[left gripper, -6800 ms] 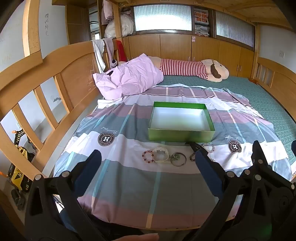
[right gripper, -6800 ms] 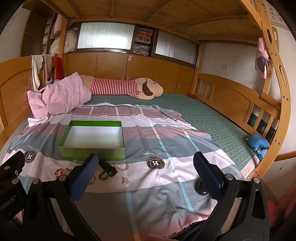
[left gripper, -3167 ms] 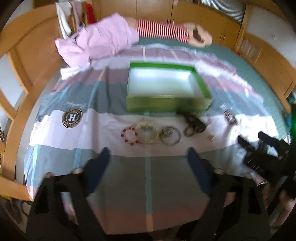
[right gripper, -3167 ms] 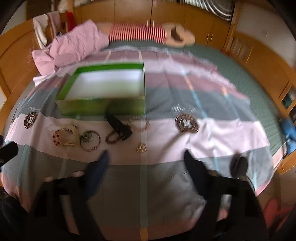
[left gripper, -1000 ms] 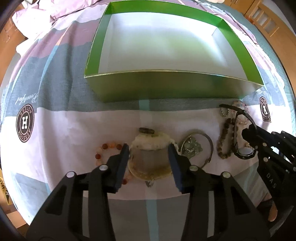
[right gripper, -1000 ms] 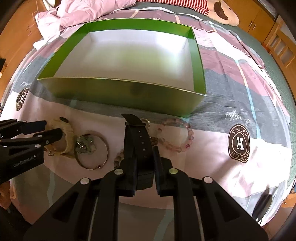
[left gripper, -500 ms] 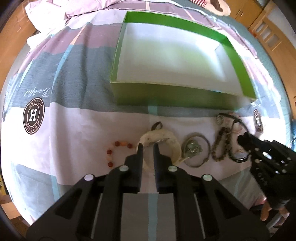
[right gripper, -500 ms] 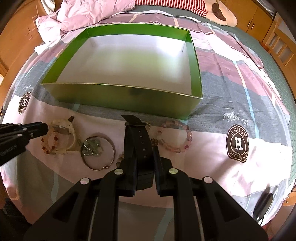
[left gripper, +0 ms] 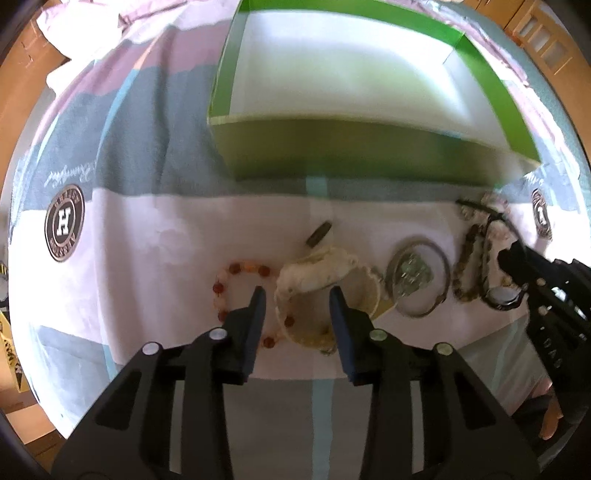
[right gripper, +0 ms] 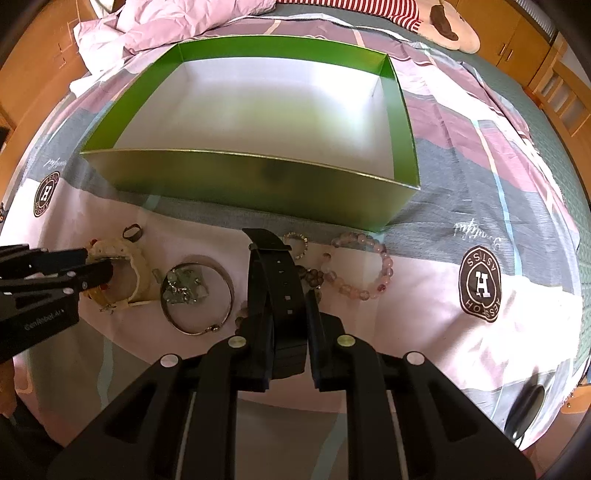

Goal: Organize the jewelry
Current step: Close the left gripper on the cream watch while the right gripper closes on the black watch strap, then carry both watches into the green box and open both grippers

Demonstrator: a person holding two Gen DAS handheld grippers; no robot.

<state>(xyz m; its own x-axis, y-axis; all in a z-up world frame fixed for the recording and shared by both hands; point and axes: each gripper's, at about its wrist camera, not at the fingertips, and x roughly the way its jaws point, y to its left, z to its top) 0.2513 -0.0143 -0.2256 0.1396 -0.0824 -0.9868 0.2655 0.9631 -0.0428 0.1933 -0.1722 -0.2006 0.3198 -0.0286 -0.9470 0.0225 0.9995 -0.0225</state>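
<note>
An empty green box (left gripper: 354, 147) (right gripper: 258, 192) with a white floor stands on the bed. Jewelry lies in a row in front of it. My left gripper (left gripper: 297, 301) is open, its fingers on either side of a cream bracelet (left gripper: 317, 277) (right gripper: 136, 266) that overlaps a red bead bracelet (left gripper: 236, 269). My right gripper (right gripper: 282, 306) is shut on a black watch (right gripper: 275, 273), its strap sticking up toward the box. A silver bangle with a green charm (right gripper: 195, 291) (left gripper: 413, 275), a brown bead bracelet (left gripper: 467, 266) and a pink bead bracelet (right gripper: 362, 269) lie beside it.
A striped sheet with round H logos (right gripper: 480, 284) covers the bed. A small dark ring (right gripper: 132, 232) lies by the cream bracelet. A pink pillow (right gripper: 177, 18) and a striped plush toy (right gripper: 436, 14) lie behind the box. Wooden bed rails (right gripper: 565, 92) stand at the right.
My left gripper had pinched the cream bracelet half a second ago; its fingers have now spread open around it. My right gripper stays shut on the black watch, almost unmoved.
</note>
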